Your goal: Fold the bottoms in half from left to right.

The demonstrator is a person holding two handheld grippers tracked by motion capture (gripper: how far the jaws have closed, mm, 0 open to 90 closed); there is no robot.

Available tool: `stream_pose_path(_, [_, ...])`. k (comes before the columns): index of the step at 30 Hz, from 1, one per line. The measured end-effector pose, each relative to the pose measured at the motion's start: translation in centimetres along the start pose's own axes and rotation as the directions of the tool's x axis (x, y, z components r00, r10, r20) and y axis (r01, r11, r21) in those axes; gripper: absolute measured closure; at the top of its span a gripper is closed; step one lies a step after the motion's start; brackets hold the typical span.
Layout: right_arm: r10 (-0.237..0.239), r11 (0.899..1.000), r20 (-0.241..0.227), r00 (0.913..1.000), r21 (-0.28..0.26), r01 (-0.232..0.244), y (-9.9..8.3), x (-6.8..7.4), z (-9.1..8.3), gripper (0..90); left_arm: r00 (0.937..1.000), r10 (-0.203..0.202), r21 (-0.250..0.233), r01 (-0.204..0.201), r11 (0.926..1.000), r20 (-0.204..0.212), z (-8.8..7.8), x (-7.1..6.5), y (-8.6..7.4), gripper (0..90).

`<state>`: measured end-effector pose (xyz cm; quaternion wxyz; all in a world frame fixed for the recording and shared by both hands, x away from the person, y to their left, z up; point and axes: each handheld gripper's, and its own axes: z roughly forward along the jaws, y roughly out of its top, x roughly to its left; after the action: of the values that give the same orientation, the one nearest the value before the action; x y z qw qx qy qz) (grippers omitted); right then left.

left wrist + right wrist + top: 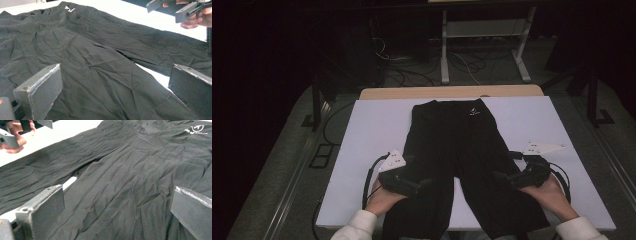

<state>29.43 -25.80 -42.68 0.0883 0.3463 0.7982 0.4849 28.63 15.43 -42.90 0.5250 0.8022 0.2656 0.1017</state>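
I'm looking at a pair of black, thin-fabric wrinkled trousers (462,150) lying flat on the white foam-board table top (372,130), waistband at 12 o'clock with a small white logo (474,112), both legs running down to 6 o'clock and hanging past the near edge. I'm holding the left gripper (424,184) over the left leg at about 7 o'clock, jaws spread wide, nothing between them but cloth below. I'm holding the right gripper (498,176) over the right leg at about 5 o'clock, jaws equally wide, gripping nothing. My read: garment is spread out, no fold made yet, no pinch taken. Whole fold is left; I'm judging the leg grab as the first step.
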Motion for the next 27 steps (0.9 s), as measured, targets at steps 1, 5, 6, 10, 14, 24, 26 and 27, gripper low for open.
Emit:
stream_pose_path(1, [-0.002, 1.0, 0.003, 1.0, 0.0, 0.002, 0.0, 0.03, -0.01, 0.0, 1.0, 0.001, 0.0, -0.001, 1.0, -0.002, -0.01, 0.0, 0.01, 0.0])
stream_pose_path(5, [-0.002, 1.0, 0.008, 1.0, 0.0, 0.002, 0.0, 0.06, -0.01, 0.0, 1.0, -0.001, -0.003, 0.001, 1.0, -0.005, -0.05, 0.02, 0.01, 0.0])
stream_pose_path(6, [-0.001, 1.0, 0.009, 1.0, 0.0, 0.001, 0.0, 0.06, -0.01, 0.0, 1.0, -0.001, -0.003, 0.001, 1.0, -0.005, -0.05, 0.03, 0.0, 0.0])
stream_pose_path(10, [0.001, 1.0, 0.015, 0.9999, 0.001, -0.001, 0.0, 0.06, 0.0, 0.0, 1.0, 0.001, -0.003, -0.001, 1.0, -0.006, -0.06, 0.02, 0.01, 0.0])
stream_pose_path(14, [0.0, 1.0, 0.017, 0.9999, 0.002, 0.0, 0.0, 0.08, 0.02, 0.0, 1.0, 0.001, -0.004, -0.001, 1.0, -0.008, -0.08, 0.0, 0.01, 0.0])
stream_pose_path(24, [-0.01, 1.0, 0.03, 0.9995, 0.004, 0.01, 0.4, 0.4, -0.06, 0.0, 1.0, 0.001, 0.005, -0.001, 1.0, -0.009, -0.03, -0.05, -0.02, 0.0])
stream_pose_path(26, [-0.007, 1.0, 0.031, 0.9995, 0.003, 0.007, 0.5, 0.47, -0.06, 0.0, 1.0, 0.003, 0.007, -0.003, 1.0, -0.009, -0.02, -0.09, -0.01, 0.0])
stream_pose_path(27, [-0.005, 1.0, 0.027, 0.9996, 0.003, 0.005, 0.74, 0.63, -0.05, 0.0, 0.9999, 0.004, 0.007, -0.004, 1.0, -0.009, -0.01, -0.11, -0.02, 0.0])
